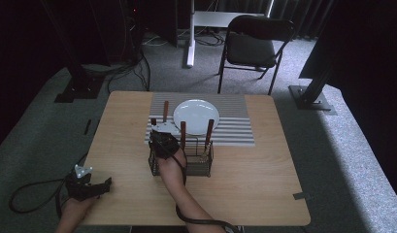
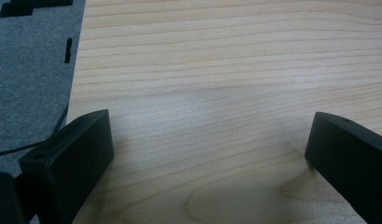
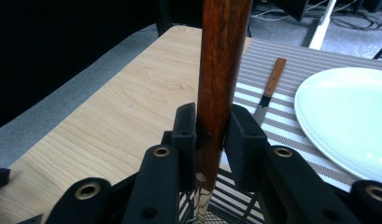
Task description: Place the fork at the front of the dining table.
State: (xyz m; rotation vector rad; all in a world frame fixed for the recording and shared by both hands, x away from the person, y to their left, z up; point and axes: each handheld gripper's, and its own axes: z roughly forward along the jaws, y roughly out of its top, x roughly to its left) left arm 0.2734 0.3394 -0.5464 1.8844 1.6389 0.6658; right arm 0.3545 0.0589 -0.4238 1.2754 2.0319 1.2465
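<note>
Right gripper (image 3: 212, 135) clamps a wooden utensil handle (image 3: 223, 60), one jaw on each flat side. The handle's long axis runs upright, its lower end dropping into the black wire caddy (image 1: 198, 162) below the jaws. In the high view the right gripper (image 1: 163, 143) sits over the caddy's left end, at the near edge of the striped placemat (image 1: 235, 119). Two more wooden handles (image 1: 183, 132) stand upright in the caddy just to its right.

A knife (image 3: 270, 91) lies flat on the mat, beside the white plate (image 1: 195, 116).

Left gripper (image 1: 89, 187) rests at the bench (image 1: 254, 170) near-left corner, jaws wide apart, bare wood between them; well apart from the caddy.

Judgement: any lift must go straight up along the handle's axis to clear the wire; right hand is the one placed for it.
</note>
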